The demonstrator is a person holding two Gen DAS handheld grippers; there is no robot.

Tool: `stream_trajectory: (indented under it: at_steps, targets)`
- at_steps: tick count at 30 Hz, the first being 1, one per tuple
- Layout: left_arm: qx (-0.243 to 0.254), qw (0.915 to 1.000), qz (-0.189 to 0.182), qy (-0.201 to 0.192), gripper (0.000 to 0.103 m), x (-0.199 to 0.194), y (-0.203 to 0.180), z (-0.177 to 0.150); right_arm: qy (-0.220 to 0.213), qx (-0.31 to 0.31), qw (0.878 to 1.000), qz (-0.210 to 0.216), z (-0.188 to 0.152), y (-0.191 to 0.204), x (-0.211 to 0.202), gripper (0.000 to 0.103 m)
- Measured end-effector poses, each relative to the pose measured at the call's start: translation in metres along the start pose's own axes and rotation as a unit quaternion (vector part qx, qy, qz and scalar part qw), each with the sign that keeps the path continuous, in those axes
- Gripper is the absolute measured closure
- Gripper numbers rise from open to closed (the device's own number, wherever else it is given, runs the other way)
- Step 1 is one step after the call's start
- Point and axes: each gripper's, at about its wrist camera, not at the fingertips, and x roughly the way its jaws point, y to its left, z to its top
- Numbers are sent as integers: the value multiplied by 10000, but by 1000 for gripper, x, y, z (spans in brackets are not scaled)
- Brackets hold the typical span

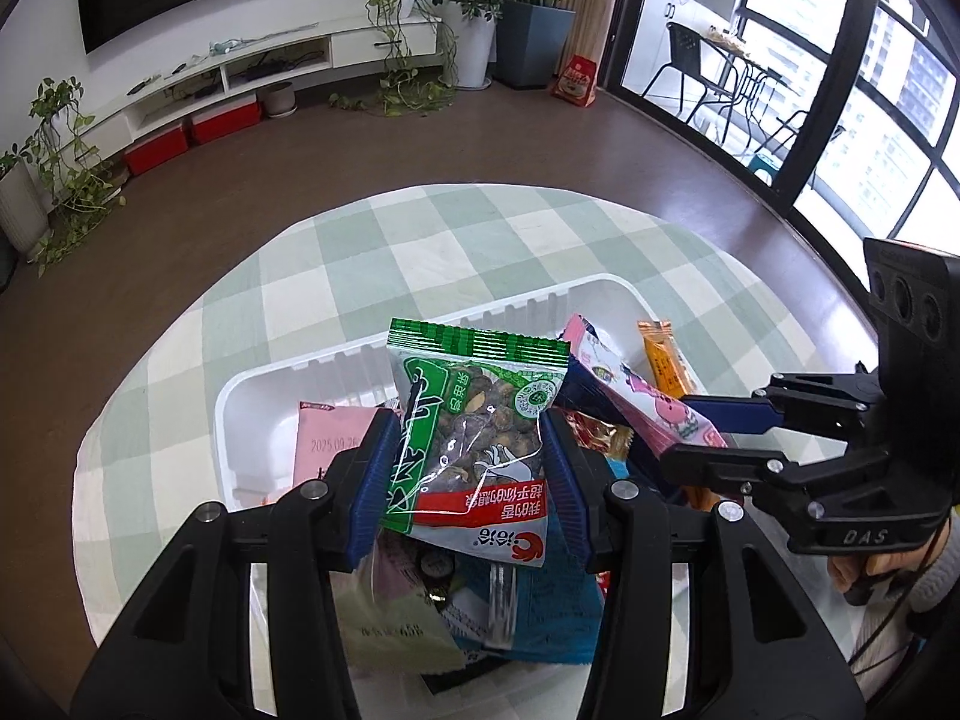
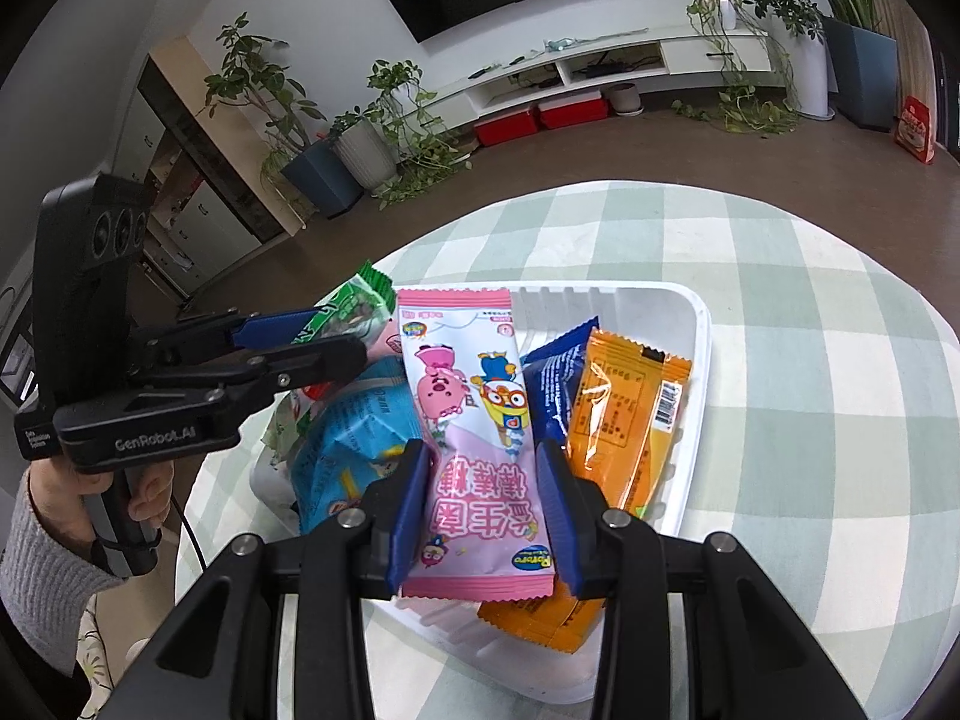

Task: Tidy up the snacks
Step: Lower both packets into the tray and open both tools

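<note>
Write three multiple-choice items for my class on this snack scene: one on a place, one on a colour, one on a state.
1. Where does the orange foil snack packet lie?
A. In the white plastic tray
B. On the floor
C. On the TV shelf

2. What colour is the cartoon-printed candy packet in the right claw?
A. Black
B. Pink
C. Brown

3. What is the state of the left claw?
A. Open and empty
B. Resting on the floor
C. Shut on the green-edged clear bag of nuts

Answers: 1 A, the packet rests against the tray's inner wall. 2 B, pink borders and background show. 3 C, both blue pads press the bag's sides.
</note>
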Motion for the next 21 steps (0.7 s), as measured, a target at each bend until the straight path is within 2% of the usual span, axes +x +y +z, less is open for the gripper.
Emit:
stream_trajectory:
  at_steps: [8,16,17,19,21]
  targets:
    - [95,9995,236,185,58,27,1,6,102,11,9999,-78,-1,-3,11,63]
    - [99,9991,402,101,58,32,1,6,95,-42,9998,-163,-2,-3,13,61]
    - [100,9990,436,67,58,31,1,5,95,-31,9998,-146,-2,-3,12,60]
    - [70,9990,447,-14,57,27,1,4,78,-40,9999,-115,-2,-2,11,52]
    - [37,9987,494,-76,55,23,1,3,31,-99,9998,-161,-2,1,8,50]
